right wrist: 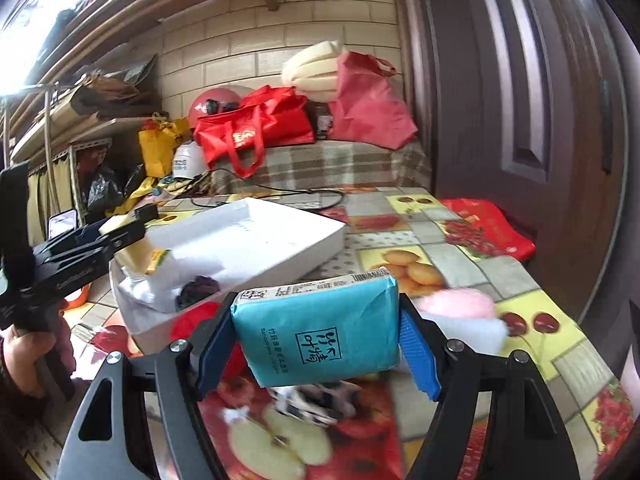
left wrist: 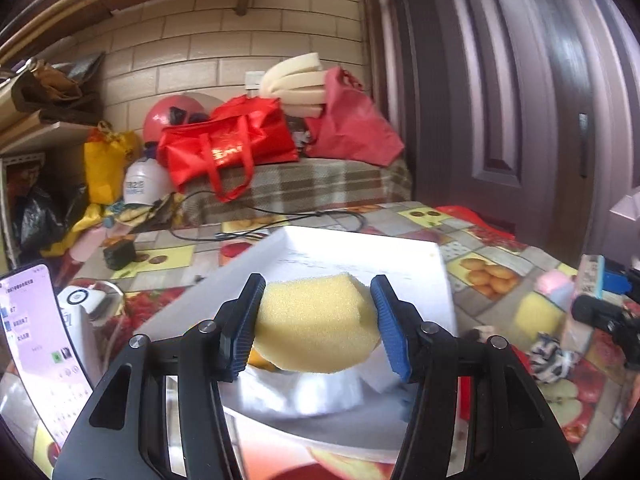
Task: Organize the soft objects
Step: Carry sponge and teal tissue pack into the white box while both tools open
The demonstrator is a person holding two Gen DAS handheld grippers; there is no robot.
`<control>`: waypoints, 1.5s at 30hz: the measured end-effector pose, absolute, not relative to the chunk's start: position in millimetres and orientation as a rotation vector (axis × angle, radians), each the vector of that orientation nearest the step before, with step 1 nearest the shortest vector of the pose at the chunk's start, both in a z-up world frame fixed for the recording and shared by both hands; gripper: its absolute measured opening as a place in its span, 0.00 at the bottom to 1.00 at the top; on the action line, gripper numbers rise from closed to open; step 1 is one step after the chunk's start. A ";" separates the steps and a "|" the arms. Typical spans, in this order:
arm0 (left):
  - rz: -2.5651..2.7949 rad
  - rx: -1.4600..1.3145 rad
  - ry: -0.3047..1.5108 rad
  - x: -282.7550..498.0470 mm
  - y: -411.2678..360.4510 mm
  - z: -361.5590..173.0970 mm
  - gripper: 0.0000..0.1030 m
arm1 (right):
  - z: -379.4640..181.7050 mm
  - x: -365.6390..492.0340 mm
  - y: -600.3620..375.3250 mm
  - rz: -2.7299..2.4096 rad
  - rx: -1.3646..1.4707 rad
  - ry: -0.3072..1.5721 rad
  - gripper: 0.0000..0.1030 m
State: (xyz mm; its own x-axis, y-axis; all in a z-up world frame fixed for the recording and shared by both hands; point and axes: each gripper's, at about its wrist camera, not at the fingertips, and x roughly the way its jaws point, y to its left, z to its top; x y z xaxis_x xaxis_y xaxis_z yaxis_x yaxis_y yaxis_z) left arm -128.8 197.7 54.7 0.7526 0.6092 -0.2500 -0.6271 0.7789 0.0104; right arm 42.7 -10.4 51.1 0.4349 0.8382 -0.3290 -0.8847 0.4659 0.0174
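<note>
the left gripper (left wrist: pixel 316 320) is clamped on a yellow sponge (left wrist: pixel 316 324), its blue pads squeezing both sides, held above the white box (left wrist: pixel 400 280) on the fruit-print tablecloth (right wrist: pixel 440 240). the right gripper (right wrist: pixel 316 344) stands wider, gripping a teal tissue pack (right wrist: pixel 320 332) above the table, near the box

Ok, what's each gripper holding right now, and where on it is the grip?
Left gripper squeezes a yellow sponge by its two sides. Right gripper clamps a teal tissue pack across its short ends.
</note>
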 end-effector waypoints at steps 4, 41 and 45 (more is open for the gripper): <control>0.733 -0.129 0.244 -130.9 222.3 53.4 0.53 | 51.9 24.5 12.7 1.114 -0.195 0.280 0.73; 0.797 -0.320 0.275 -116.9 300.9 47.9 0.54 | 45.0 18.0 142.6 1.112 -0.139 0.485 0.74; 0.821 -0.336 0.285 -116.5 304.3 46.7 0.67 | 47.4 11.7 143.8 1.118 -0.164 0.448 0.75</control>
State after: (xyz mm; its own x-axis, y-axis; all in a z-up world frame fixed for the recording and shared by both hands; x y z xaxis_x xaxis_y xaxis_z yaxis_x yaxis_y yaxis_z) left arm -116.5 304.3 46.7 0.6489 0.6628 -0.3737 -0.7519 0.6339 -0.1811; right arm 11.7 143.8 47.4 0.3598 0.8298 -0.4265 -0.8948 0.4364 0.0944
